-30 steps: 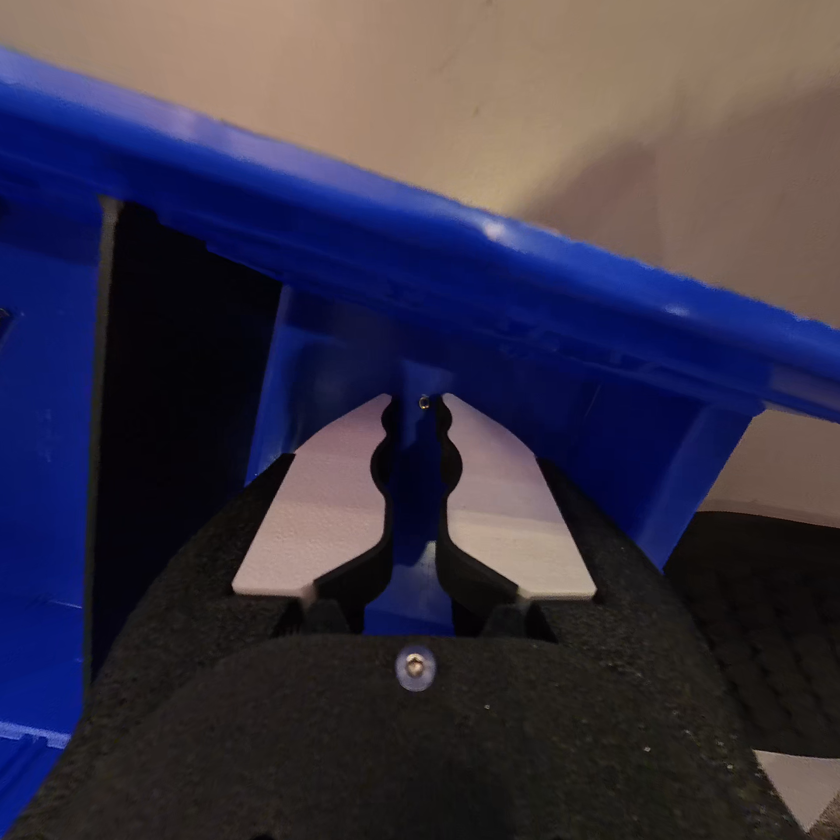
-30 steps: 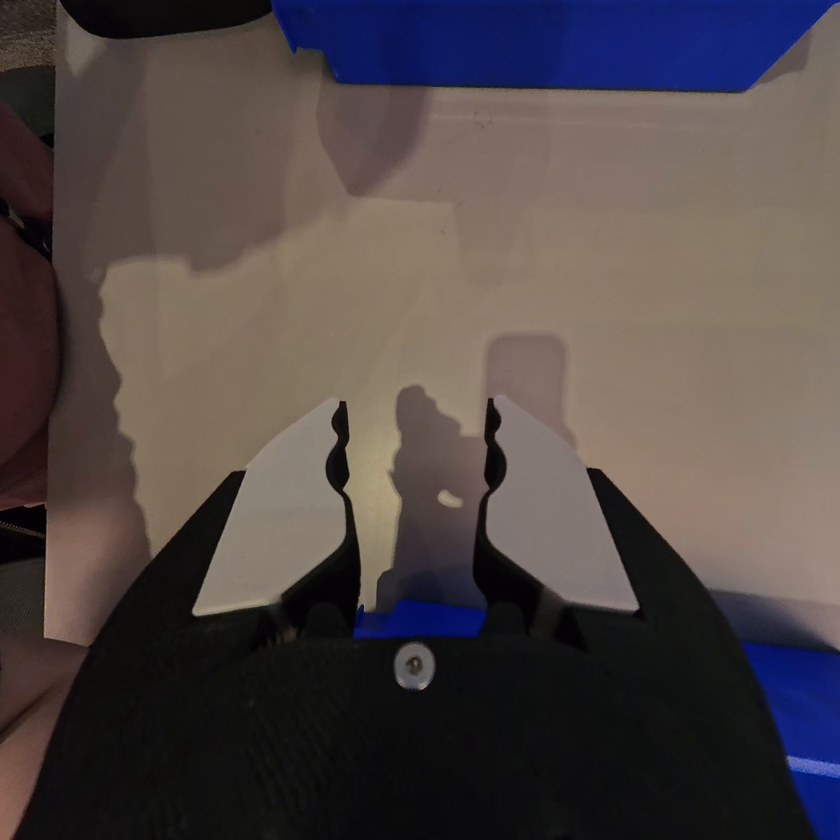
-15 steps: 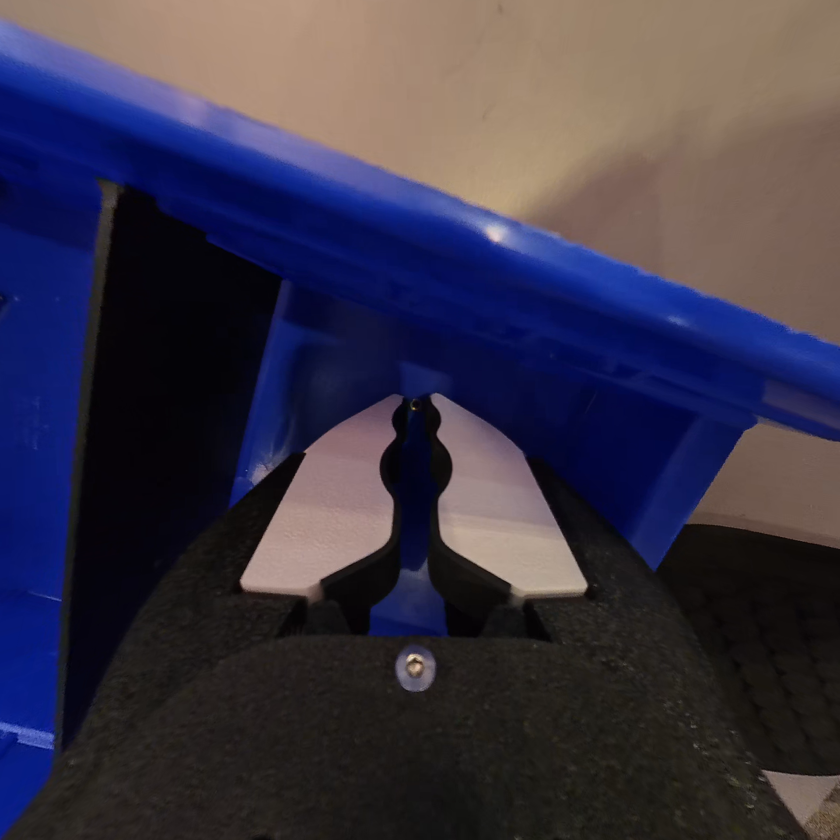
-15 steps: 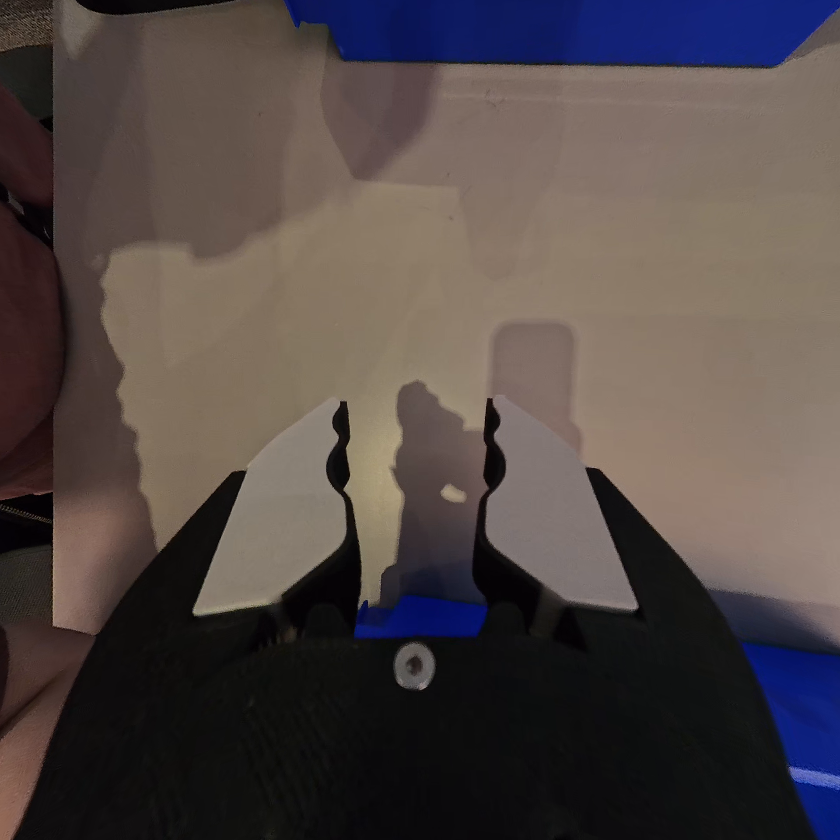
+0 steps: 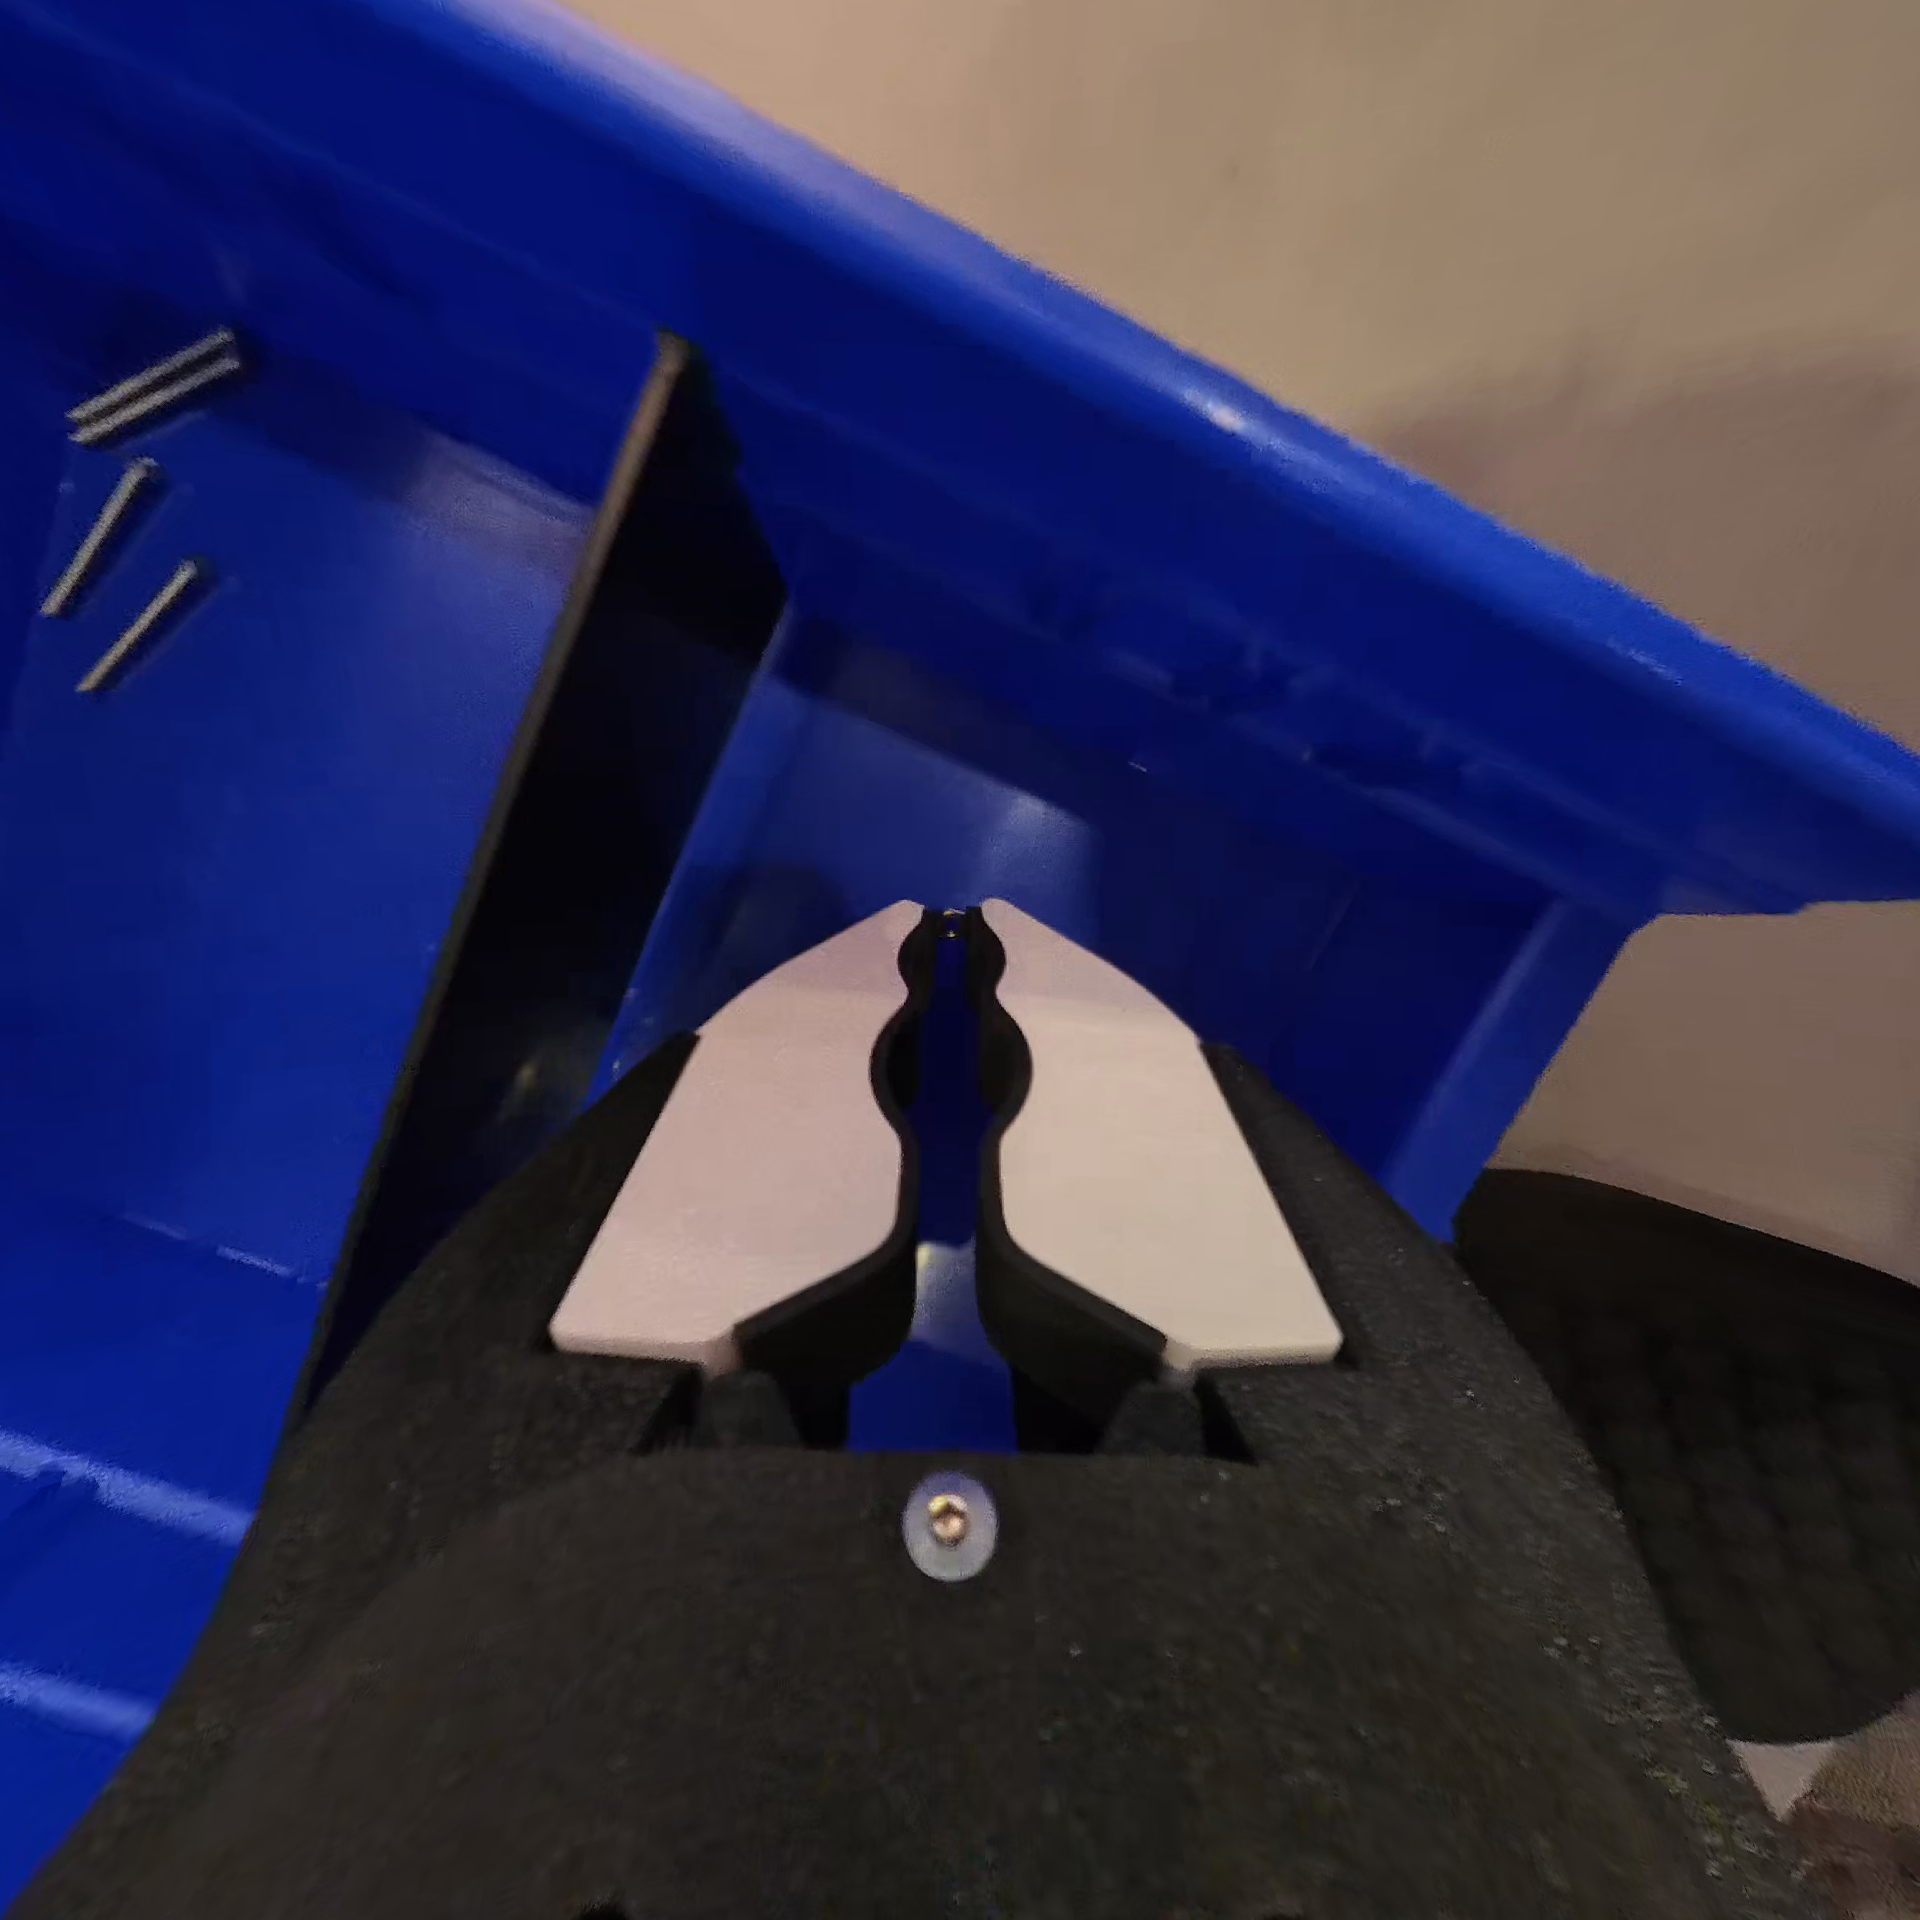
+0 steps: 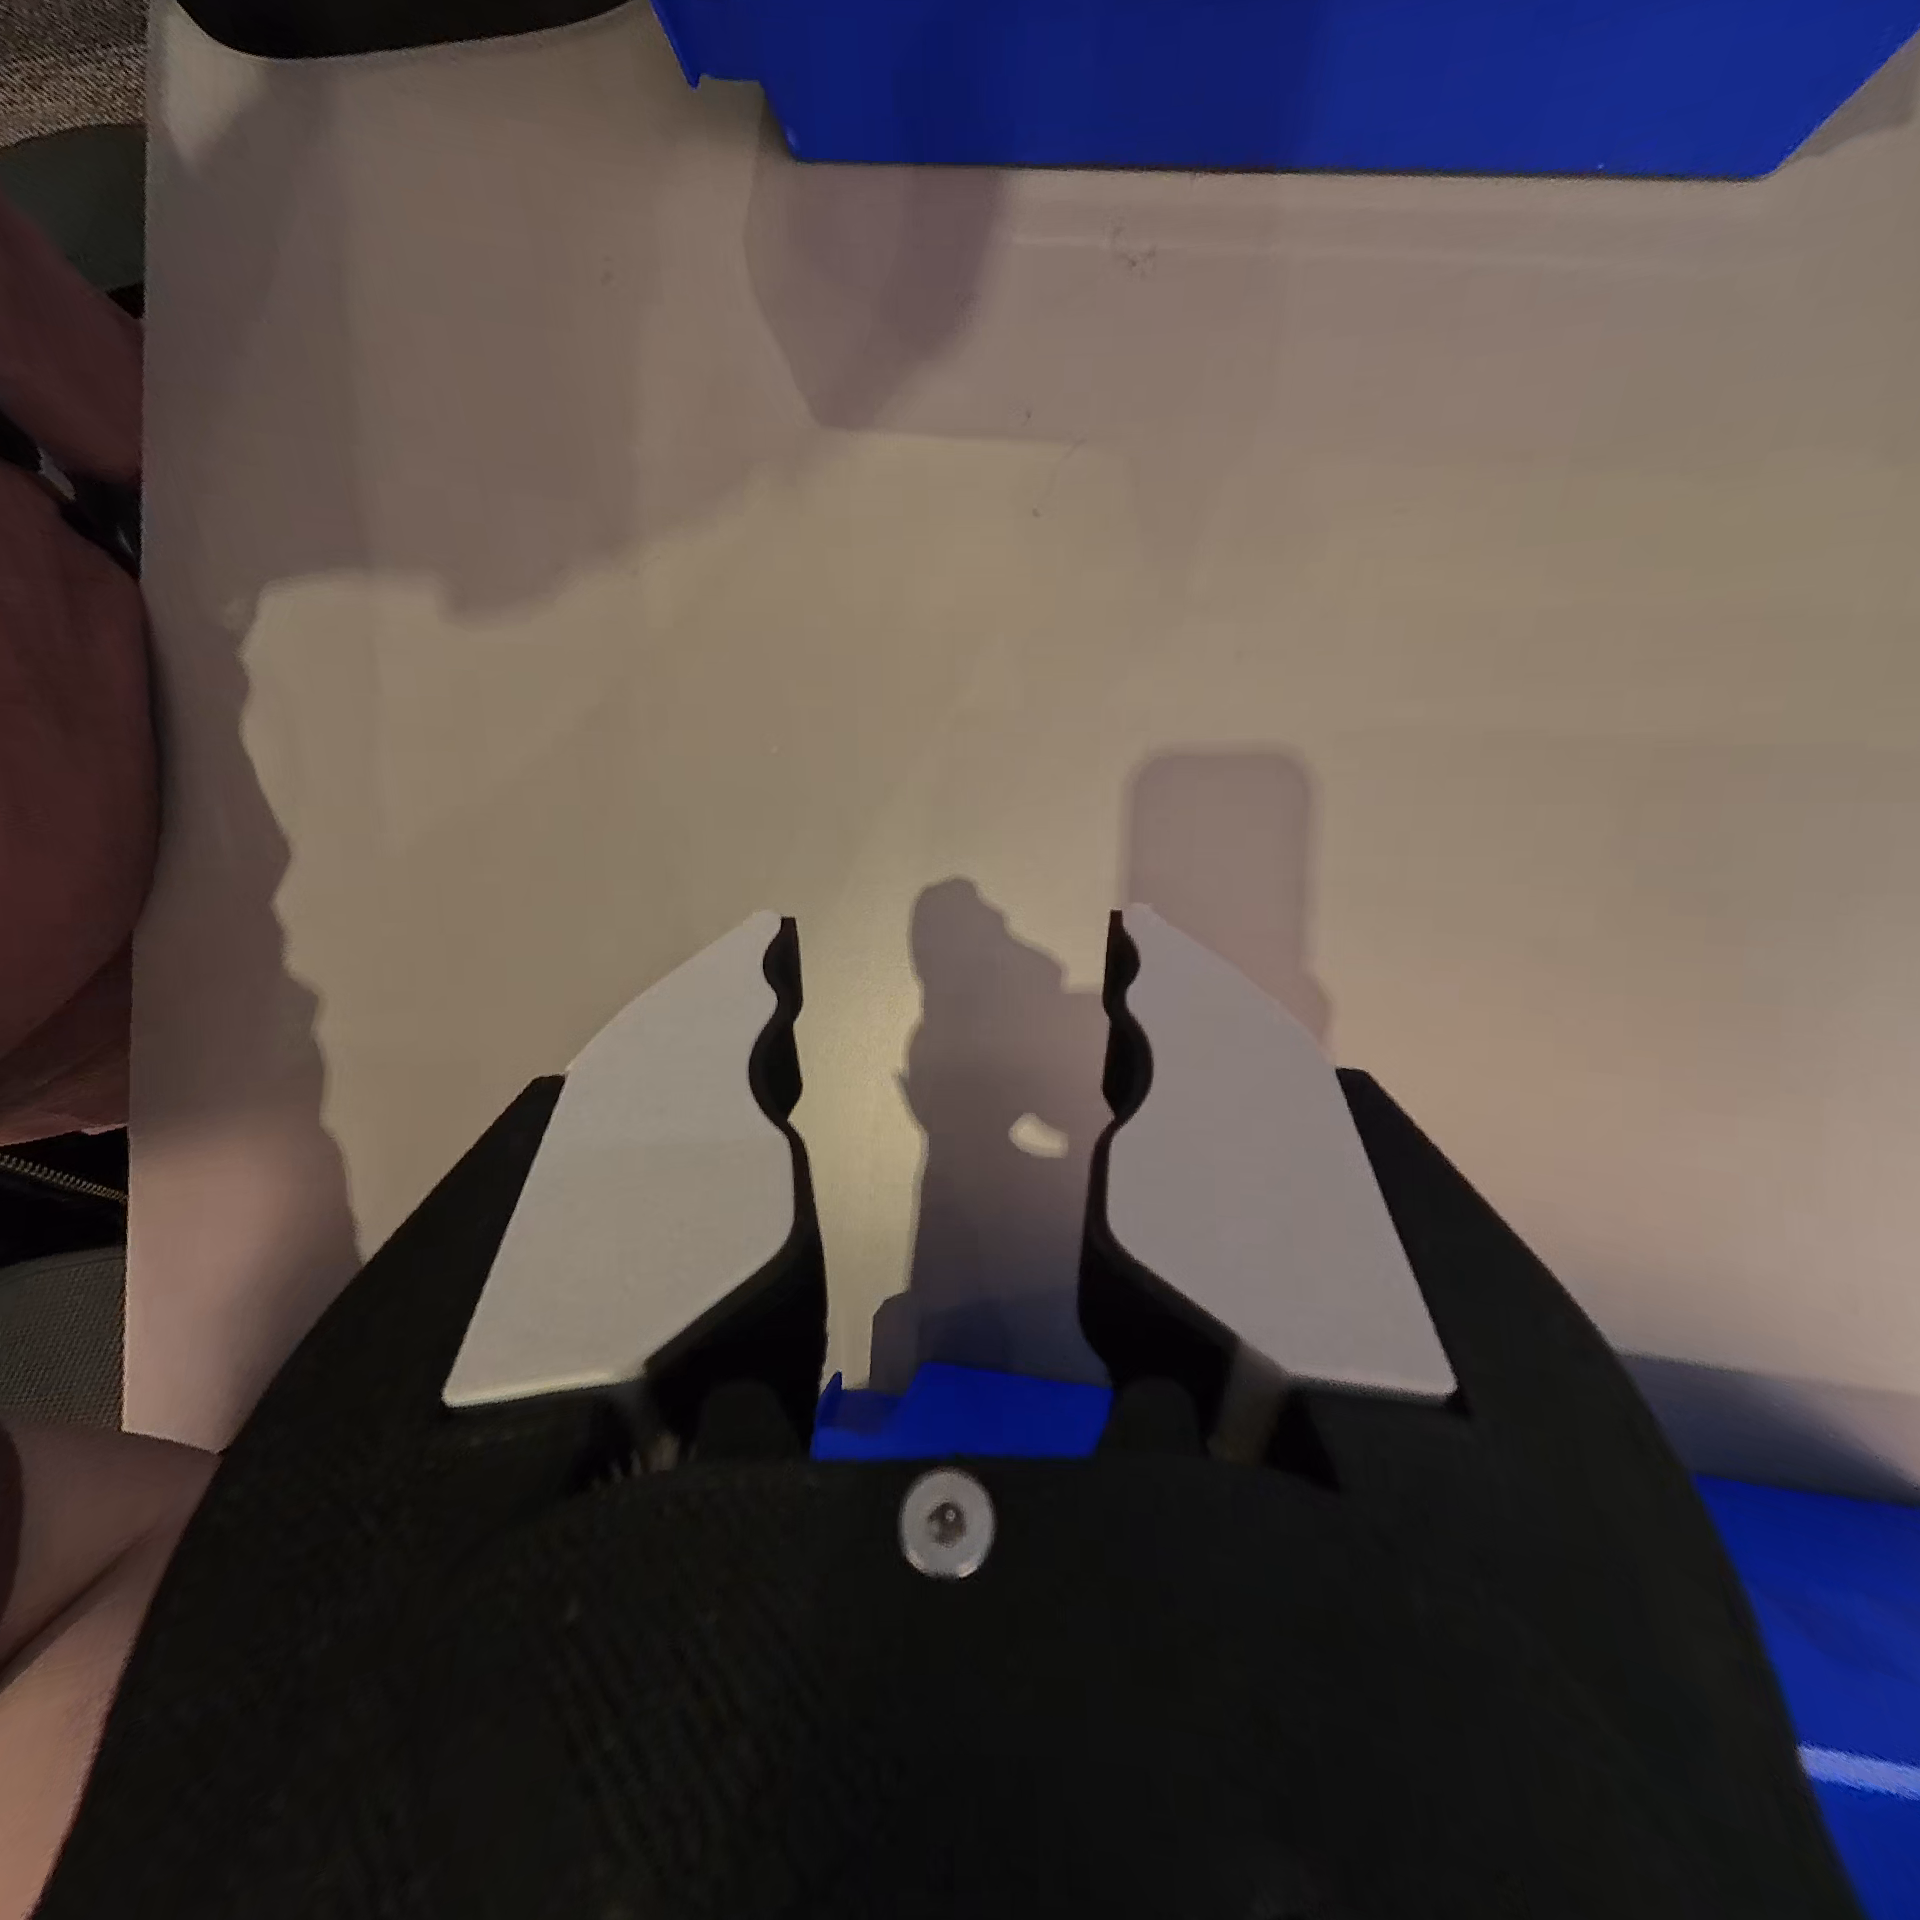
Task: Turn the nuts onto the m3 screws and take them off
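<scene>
In the left wrist view, your left gripper [image 5: 948,916] is inside a blue bin [image 5: 1195,499]. Its two fingers are almost together, and between the very tips sits a tiny shiny piece, the nut [image 5: 949,918]. The tips pinch it on both sides. It is too small to see its shape well. The gripper is in the right compartment of the bin, close to the far wall. A black divider [image 5: 540,790] stands to the left of the gripper and separates this compartment from the next one. In that left compartment, four thin dark screws [image 5: 145,520] lie on the blue floor near the top left; two of them lie side by side and touch, the other two are a little apart. Beyond the rim of the bin you see a pale table [image 5: 1403,208]. At the right, outside the bin, there is a black textured mat [image 5: 1714,1507].

In the right wrist view, your right gripper [image 6: 954,925] has its fingers wide apart and nothing is between them. It hangs over the pale table, where its own shadow falls. A blue bin [image 6: 1247,83] is at the top edge, well apart from the fingertips. Another blue bin edge [image 6: 1849,1558] shows at the bottom right, partly hidden by the gripper body. At the left edge a dark red sleeve [image 6: 62,779] is visible.
</scene>
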The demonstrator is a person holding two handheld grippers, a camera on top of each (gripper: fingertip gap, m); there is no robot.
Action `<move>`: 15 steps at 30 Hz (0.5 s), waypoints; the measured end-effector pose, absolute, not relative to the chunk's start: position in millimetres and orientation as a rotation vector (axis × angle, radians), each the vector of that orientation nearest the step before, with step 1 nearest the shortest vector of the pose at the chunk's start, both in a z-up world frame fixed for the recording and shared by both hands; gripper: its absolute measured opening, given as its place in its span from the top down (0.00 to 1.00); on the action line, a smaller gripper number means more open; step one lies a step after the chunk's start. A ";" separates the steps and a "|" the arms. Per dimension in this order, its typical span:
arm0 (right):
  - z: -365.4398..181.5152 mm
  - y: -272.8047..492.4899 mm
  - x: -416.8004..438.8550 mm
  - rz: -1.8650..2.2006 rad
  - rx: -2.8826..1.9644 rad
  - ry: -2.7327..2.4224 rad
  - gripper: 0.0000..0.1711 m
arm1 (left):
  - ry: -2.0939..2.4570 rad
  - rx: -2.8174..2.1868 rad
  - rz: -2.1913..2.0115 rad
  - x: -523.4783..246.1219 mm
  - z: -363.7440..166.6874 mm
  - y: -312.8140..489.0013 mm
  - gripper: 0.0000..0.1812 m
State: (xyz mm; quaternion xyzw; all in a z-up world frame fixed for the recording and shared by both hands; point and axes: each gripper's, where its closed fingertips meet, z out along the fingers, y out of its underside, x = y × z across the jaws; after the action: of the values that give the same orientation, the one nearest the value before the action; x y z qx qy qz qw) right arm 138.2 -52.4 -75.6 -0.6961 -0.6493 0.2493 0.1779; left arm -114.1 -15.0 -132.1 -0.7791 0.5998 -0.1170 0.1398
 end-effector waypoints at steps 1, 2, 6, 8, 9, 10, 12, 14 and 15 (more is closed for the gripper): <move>-74.6 -52.6 138.2 0.709 -1.964 -1.836 0.67 | 1.715 -2.248 -0.335 -115.7 -124.6 -13.9 0.97; -73.2 -52.7 138.2 0.714 -1.958 -1.834 0.67 | 1.702 -2.236 -0.325 -116.8 -116.1 -12.8 0.97; -58.7 -55.9 139.5 0.767 -1.904 -1.812 0.67 | 1.687 -2.172 -0.259 -113.7 -71.6 -11.2 0.97; -44.4 -57.3 143.3 0.796 -1.863 -1.779 0.68 | 1.706 -2.112 -0.207 -103.8 -44.9 -10.2 0.97; -36.3 -56.7 147.4 0.791 -1.845 -1.756 0.68 | 1.718 -2.079 -0.187 -95.6 -31.8 -10.3 0.97; -27.7 -55.5 153.1 0.776 -1.828 -1.729 0.68 | 1.734 -2.047 -0.181 -84.8 -19.5 -11.3 0.97; -9.1 -54.7 167.4 0.749 -1.793 -1.668 0.68 | 1.771 -1.989 -0.174 -58.7 0.5 -13.7 0.97; 7.5 -55.3 184.9 0.723 -1.770 -1.604 0.68 | 1.818 -1.926 -0.174 -27.4 12.6 -15.9 0.97; 13.2 -55.9 194.9 0.706 -1.768 -1.577 0.68 | 1.846 -1.900 -0.186 -10.2 15.0 -18.2 0.97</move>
State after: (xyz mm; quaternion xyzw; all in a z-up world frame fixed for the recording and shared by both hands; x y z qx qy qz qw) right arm 194.9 -55.9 13.2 -0.6755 -0.6027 0.2695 0.3284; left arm -10.2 -18.2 15.0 -0.6944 0.6747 -0.0681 0.2408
